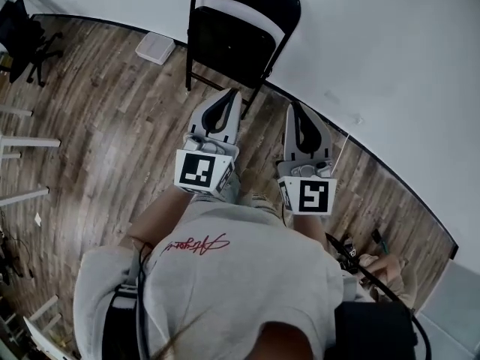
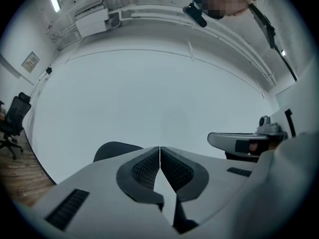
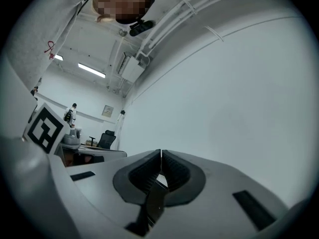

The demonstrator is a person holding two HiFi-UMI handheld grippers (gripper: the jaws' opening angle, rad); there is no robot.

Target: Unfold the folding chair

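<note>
Fingers (image 2: 142, 169) of the left gripper (image 2: 160, 149) are pressed together with nothing held between them, and those of the right gripper (image 3: 161, 152) are closed in the same way. Ahead of both, the white wall (image 1: 390, 58) and the wooden floor (image 1: 112, 126) are seen in the head view, with the black folding chair (image 1: 241, 28) leaned flat and folded against that wall, its feet on the floor. The chair lies nearer the left gripper's tips than the right's and is touched by neither. Only its rounded top is shown in the left gripper view, just behind the left finger. In the right gripper view it is not shown, and the frame is mostly filled by the wall. A black office chair (image 1: 30, 32) is seen well off to the left, and a small white box (image 1: 155, 47) lies on the floor by the wall, near the folding chair.
</note>
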